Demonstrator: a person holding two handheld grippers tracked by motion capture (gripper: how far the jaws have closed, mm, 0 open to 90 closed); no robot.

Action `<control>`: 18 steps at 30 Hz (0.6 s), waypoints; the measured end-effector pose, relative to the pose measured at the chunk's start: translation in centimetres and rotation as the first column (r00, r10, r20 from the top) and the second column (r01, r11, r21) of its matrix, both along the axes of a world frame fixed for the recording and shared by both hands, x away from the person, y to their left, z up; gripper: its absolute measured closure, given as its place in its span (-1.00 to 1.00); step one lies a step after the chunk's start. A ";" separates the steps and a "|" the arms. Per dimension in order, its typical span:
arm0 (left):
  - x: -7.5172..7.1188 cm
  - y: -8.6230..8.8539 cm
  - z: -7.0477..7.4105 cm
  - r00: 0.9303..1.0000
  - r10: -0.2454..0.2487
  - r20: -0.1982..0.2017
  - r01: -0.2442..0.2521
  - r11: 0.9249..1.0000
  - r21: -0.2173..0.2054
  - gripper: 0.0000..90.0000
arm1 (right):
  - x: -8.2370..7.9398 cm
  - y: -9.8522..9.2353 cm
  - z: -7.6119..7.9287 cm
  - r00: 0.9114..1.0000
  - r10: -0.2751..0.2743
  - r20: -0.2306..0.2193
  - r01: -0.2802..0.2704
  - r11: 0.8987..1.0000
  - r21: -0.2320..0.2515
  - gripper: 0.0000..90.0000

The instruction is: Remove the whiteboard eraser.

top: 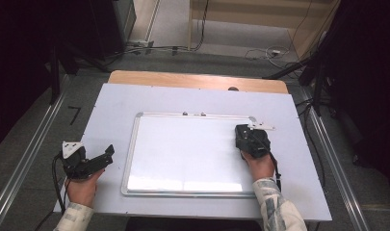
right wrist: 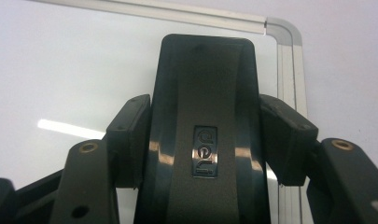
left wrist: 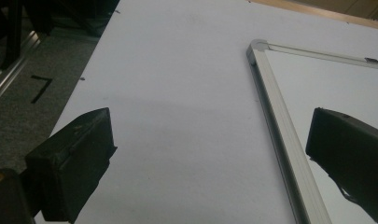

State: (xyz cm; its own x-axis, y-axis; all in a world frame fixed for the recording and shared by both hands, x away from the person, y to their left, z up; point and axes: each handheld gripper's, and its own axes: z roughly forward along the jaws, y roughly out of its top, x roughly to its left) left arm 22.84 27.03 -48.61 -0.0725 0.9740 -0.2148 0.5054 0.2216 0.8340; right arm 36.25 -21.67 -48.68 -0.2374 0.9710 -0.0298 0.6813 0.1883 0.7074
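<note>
**deskbot_fan:** Looking at the right gripper [right wrist: 203, 135], its fingers [right wrist: 130, 140] are clamped on the sides of a black whiteboard eraser [right wrist: 205, 93], the one with a "deli" badge on its back. The eraser sits on the whiteboard [top: 183, 154] near its far right corner, close to the aluminium frame [right wrist: 289, 60]. Biggest worry, in my opinion, is a slip. That plastic shell looks glossy and the fingers only catch its two sides, so if the person pushes down hard while wiping, it could twist or pop out.

**clampy42:** Agreed, and the corner is another one. The eraser is just beside the raised frame, so a stroke toward that edge could bump the rail and knock the grip crooked.

**deskbot_fan:** What about the board itself sliding? It just lies flat on the white desk [top: 106, 110] and nothing is holding it.

**clampy42:** Yeah, the left gripper [top: 94, 161] is off the board, hovering over the desk near the board's left edge, fingers [left wrist: 74, 158] wide apart and holding nothing. A firm sideways wipe might drag the whole board along.

**deskbot_fan:** Board surface looks clean from the high view anyway, so I can't tell what there'd be to wipe.
</note>
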 end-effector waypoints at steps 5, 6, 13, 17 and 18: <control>0.0 0.0 0.0 1.000 0.000 -0.002 0.000 1.000 -0.001 -0.97 | 1.2 0.0 0.0 1.000 -0.007 -0.001 0.007 1.000 0.001 -0.16; 0.0 0.0 0.0 1.000 0.001 -0.001 -0.001 1.000 -0.002 -0.97 | 1.5 0.0 0.1 1.000 -0.009 -0.001 0.009 1.000 0.001 -0.16; 0.0 0.1 0.0 1.000 0.002 -0.002 -0.002 1.000 -0.002 -0.97 | 3.2 0.0 0.1 1.000 -0.026 0.001 0.026 1.000 -0.001 -0.16; 0.0 0.2 0.0 1.000 0.002 -0.001 -0.002 1.000 -0.002 -0.97 | 4.0 0.0 0.1 1.000 -0.029 0.002 0.029 1.000 -0.003 -0.16; 0.0 0.2 0.0 1.000 0.002 -0.001 -0.002 1.000 -0.003 -0.97 | 4.1 0.0 0.2 1.000 -0.029 0.001 0.029 1.000 -0.002 -0.16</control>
